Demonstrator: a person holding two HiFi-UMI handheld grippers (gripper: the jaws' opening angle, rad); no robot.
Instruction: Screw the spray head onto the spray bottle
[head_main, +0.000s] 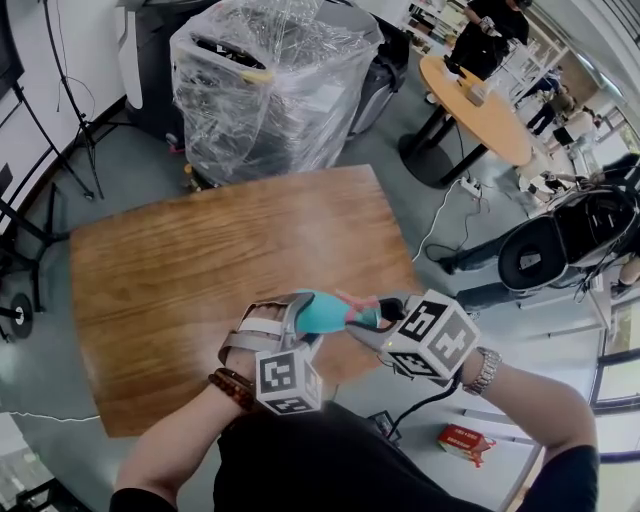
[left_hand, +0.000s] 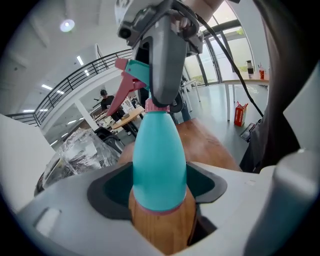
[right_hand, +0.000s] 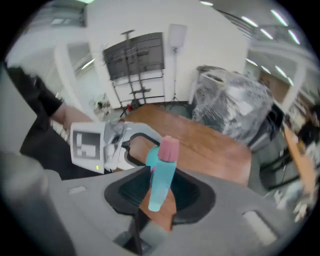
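left gripper (head_main: 292, 320) clamps bottle (left_hand: 159, 160), right gripper (head_main: 385, 316) pinches head (right_hand: 161, 175) — tilt there could cross-thread it or slip.

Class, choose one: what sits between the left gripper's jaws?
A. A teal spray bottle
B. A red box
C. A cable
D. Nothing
A: the left gripper view shows the teal spray bottle clamped in the jaws of the left gripper.

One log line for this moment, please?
left tongs: shut on spray bottle | right tongs: shut on spray head | over wooden table
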